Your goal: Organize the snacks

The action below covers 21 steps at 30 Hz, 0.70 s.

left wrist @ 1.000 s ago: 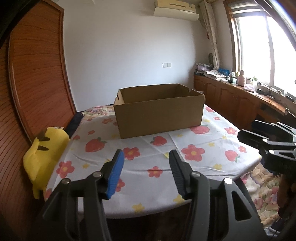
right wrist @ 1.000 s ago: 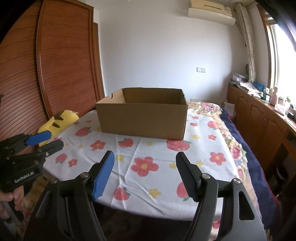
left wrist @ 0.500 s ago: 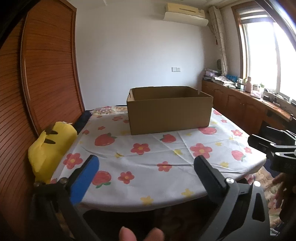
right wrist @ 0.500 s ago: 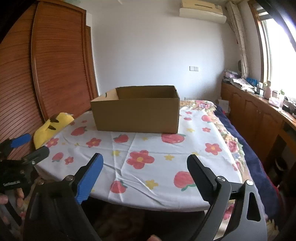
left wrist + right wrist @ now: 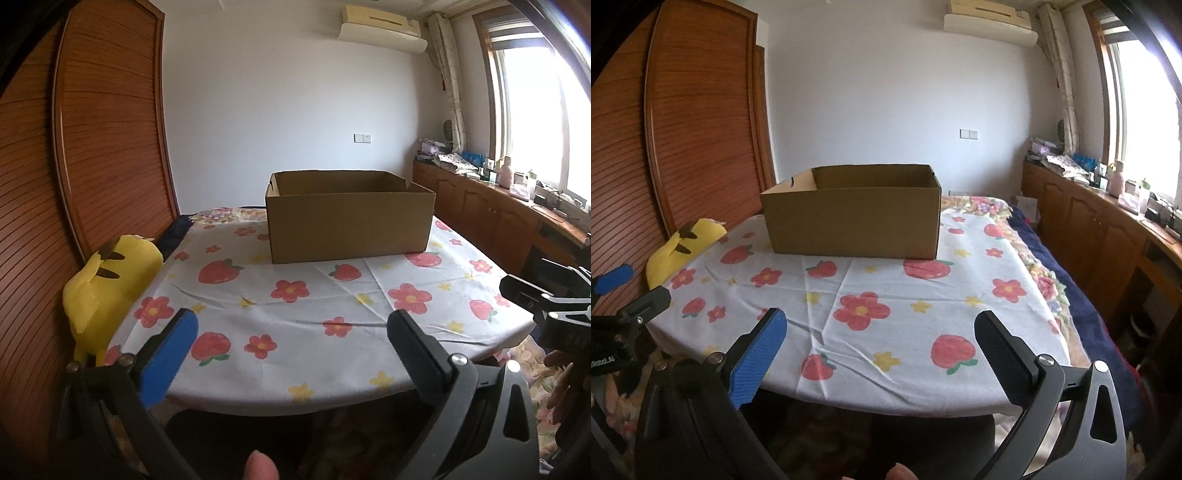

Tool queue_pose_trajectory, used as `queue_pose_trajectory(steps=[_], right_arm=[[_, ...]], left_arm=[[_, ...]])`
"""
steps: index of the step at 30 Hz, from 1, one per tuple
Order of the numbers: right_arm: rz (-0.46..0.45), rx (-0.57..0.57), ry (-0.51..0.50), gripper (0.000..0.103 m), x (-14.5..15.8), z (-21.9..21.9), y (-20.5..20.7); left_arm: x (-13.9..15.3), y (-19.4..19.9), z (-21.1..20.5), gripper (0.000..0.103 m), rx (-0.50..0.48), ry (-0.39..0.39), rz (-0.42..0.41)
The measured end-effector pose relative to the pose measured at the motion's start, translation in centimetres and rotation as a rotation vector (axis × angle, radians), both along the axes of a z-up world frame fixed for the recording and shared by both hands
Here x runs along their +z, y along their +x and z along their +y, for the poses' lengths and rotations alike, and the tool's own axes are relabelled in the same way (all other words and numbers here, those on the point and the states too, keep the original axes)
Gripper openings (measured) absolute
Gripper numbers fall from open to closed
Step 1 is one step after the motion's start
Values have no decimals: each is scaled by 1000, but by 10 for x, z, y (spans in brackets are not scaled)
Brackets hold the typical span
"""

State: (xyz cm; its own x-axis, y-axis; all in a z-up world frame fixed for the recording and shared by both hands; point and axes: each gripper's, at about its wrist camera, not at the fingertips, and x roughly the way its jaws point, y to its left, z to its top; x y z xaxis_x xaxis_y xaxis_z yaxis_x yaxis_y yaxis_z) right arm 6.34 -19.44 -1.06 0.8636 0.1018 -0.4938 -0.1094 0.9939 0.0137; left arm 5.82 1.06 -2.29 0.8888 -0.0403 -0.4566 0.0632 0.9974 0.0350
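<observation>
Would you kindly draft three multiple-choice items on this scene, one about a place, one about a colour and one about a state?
1. Where does the cardboard box stand?
A. On the flowered tablecloth
B. On the wooden cabinet under the window
C. On the floor

2. What colour is the plush toy at the table's edge?
A. Green
B. Yellow
C. White

3. What is between the fingers of the left gripper?
A. A snack bag
B. The box's flap
C. Nothing

Answers: 1 A, the box rests on the strawberry-and-flower cloth; 2 B, the plush is yellow with dark marks; 3 C, its jaws stand wide apart, only cloth seen beyond them.
</observation>
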Motion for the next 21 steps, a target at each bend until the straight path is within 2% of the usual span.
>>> queue_pose_trajectory(steps=[8,21], right_arm=[[1,-6,-11,103,-1,1,-1],[-1,-16,-20,103,-2,0,-4]], left_arm=[[-3,-1,-1,103,24,37,10],[-1,-3,2,103,10,8,3]])
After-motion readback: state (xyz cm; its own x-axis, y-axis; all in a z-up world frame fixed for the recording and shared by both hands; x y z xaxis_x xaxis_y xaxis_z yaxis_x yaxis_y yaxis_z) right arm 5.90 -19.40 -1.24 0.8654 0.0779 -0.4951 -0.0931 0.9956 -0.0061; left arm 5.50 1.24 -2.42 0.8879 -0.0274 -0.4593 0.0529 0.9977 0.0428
